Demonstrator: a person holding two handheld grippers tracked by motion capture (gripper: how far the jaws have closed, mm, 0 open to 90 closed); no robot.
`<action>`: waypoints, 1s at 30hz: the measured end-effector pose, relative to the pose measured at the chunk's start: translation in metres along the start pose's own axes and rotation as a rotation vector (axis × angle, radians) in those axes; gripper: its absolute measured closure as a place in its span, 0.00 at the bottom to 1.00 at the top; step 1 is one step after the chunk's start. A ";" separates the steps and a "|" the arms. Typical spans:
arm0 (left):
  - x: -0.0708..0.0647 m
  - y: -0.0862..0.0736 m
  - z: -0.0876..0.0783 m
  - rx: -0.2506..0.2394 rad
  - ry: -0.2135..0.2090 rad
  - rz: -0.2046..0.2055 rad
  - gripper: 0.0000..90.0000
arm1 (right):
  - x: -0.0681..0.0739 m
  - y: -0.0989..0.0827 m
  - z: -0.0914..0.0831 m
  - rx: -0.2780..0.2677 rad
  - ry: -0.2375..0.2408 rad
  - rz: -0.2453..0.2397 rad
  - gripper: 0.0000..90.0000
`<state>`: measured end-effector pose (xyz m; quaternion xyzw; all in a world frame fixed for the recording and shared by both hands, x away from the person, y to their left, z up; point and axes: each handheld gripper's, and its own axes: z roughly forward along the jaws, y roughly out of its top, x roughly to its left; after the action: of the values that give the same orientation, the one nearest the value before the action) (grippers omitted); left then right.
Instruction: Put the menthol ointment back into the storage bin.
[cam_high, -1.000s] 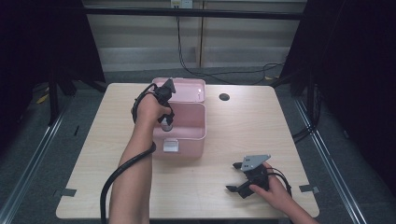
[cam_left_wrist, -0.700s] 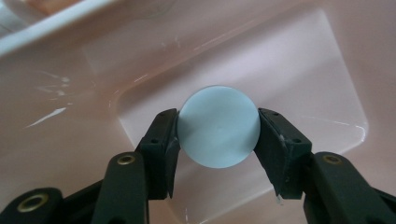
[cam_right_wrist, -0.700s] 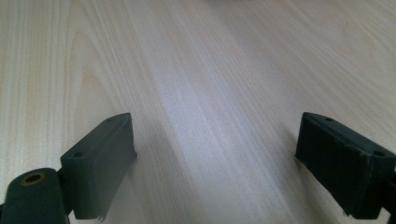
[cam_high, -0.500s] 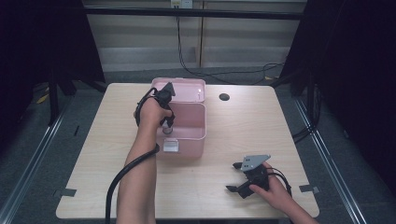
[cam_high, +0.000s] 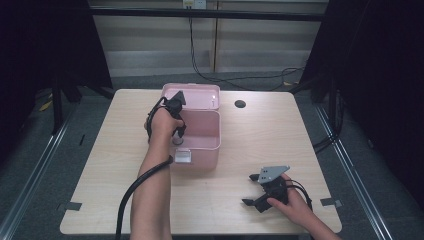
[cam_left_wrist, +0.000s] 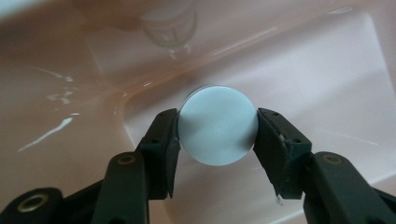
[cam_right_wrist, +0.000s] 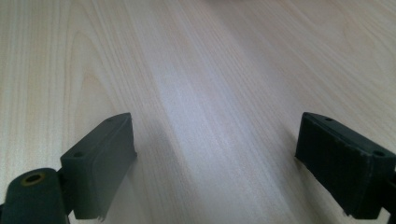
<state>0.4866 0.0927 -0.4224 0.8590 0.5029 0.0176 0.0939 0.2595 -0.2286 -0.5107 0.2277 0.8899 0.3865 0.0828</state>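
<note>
the left gripper (cam_left_wrist: 217, 133) is clamped on a round white lid (cam_left_wrist: 218, 125), one pad on each side of its rim, and what hangs below the lid is hidden, so it may be a small jar held by its cap. in the high view the left gripper (cam_high: 176, 131) points down into the pink box (cam_high: 212, 145), which sits near the far edge of the table (cam_high: 100, 165), a little left of its middle, with its hinged cover (cam_high: 200, 95) standing open behind it. the lid hangs over the box floor close to the near left corner of the inside; whether it touches the floor i cannot tell. a second pale cap (cam_left_wrist: 169, 21) shows farther off in the left gripper view, blurred, seemingly another jar already inside.

the step in hand looks like placing the item in the box. the next move calls for lowering until it rests flat on the floor, clear of the side wall and the other jar, then spreading the jaws and lifting straight up so the pads do not drag it over.

the right gripper (cam_high: 261, 190) rests near the near right corner of the table, its jaws wide apart with bare wood between them (cam_right_wrist: 215, 154).
</note>
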 end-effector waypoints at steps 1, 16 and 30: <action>0.000 0.000 0.001 -0.001 0.008 0.000 0.56 | 0.000 0.000 0.000 0.000 0.000 0.000 0.12; 0.002 0.001 0.001 -0.032 0.020 -0.030 0.56 | 0.000 0.000 0.000 0.000 0.000 0.000 0.12; 0.001 0.003 0.001 -0.058 0.018 -0.032 0.56 | 0.000 0.000 0.000 0.000 0.000 0.000 0.12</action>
<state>0.4900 0.0918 -0.4226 0.8477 0.5166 0.0381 0.1144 0.2595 -0.2286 -0.5107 0.2278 0.8899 0.3865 0.0828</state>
